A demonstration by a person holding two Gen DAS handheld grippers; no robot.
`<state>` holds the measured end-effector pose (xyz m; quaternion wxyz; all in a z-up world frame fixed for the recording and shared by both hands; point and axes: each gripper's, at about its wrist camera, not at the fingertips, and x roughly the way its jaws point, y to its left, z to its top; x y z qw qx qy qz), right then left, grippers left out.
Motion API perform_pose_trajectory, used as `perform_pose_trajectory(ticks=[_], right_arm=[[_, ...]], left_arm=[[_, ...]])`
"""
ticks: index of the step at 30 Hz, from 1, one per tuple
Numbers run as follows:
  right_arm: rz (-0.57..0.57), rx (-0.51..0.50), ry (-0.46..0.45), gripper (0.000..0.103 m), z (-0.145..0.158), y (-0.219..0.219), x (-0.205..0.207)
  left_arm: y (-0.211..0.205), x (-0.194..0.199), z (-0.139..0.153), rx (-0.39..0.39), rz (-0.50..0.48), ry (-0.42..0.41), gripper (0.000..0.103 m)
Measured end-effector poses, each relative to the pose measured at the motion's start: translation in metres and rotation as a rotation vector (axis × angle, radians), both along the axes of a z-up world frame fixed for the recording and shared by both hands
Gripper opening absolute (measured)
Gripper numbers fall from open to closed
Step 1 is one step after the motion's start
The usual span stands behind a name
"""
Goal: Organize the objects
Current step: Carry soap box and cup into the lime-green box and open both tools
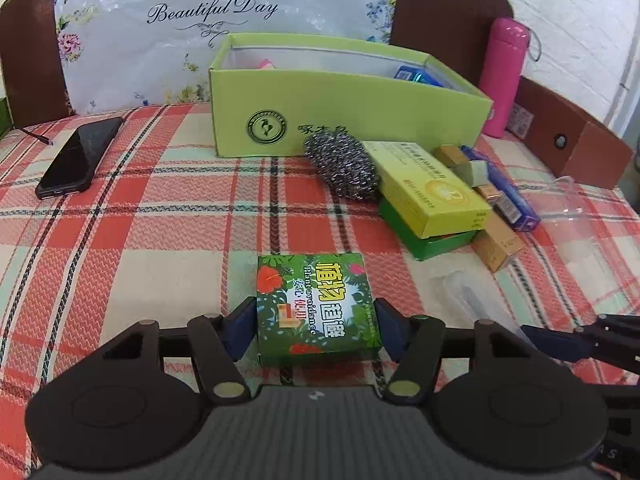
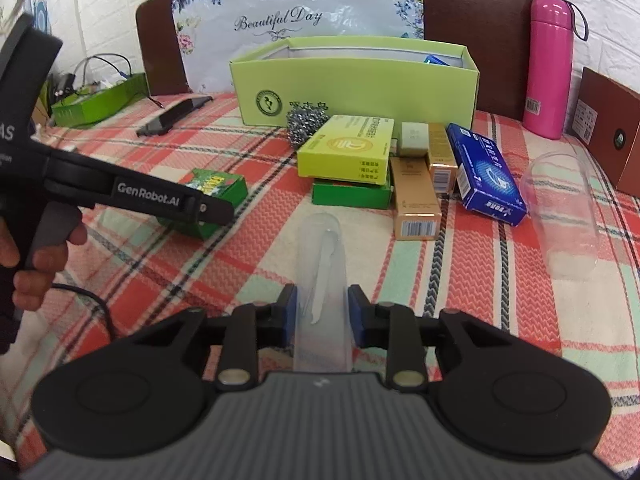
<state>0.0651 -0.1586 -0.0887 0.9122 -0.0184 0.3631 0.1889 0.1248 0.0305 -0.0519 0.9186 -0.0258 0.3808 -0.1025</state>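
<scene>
Your plaid tabletop [image 1: 160, 240] runs back to a lime-green open box [image 1: 340, 112], where a blue packet [image 1: 412, 74] and something pink [image 1: 266, 65] show inside. Your left tongs [image 1: 316, 330] straddle the green leafy box [image 1: 316, 304], blue pads at its sides; whether they press it, you cannot tell. Your right tongs [image 2: 322, 314] pinch a clear plastic case [image 2: 322, 264] lying on the cloth, its long axis pointing away toward the lime box.

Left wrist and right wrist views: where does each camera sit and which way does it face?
Left wrist: on the left gripper, angled down at the bed; fingers flank a green leaf-print box.
Right wrist: on the right gripper, fingers closed on a clear plastic case; a hand shows.
Shared: lime storage box, pink flask.
</scene>
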Motion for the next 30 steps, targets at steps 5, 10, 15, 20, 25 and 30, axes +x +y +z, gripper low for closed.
perform_pose_trajectory(ticks=[5, 10, 15, 20, 25, 30], right_arm=[[0.019, 0.072, -0.046, 0.027, 0.030, -0.007, 0.006], [0.032, 0.120, -0.113, 0.027, 0.065, -0.010, 0.034], [0.036, 0.121, -0.190, 0.027, 0.096, -0.007, 0.078], [0.027, 0.075, -0.268, 0.027, 0.118, 0.002, 0.136], [0.015, 0.055, -0.305, 0.027, 0.118, 0.008, 0.192], [0.020, 0.000, -0.296, 0.027, 0.093, 0.019, 0.228]], left_arm=[[0.001, -0.004, 0.032, -0.046, -0.036, -0.079, 0.065], [0.001, 0.011, 0.071, -0.111, -0.060, -0.165, 0.065], [-0.001, 0.046, 0.103, -0.145, -0.049, -0.220, 0.065], [0.002, 0.099, 0.124, -0.150, 0.018, -0.264, 0.065], [0.007, 0.146, 0.124, -0.144, 0.081, -0.275, 0.065], [0.011, 0.179, 0.105, -0.161, 0.098, -0.224, 0.065]])
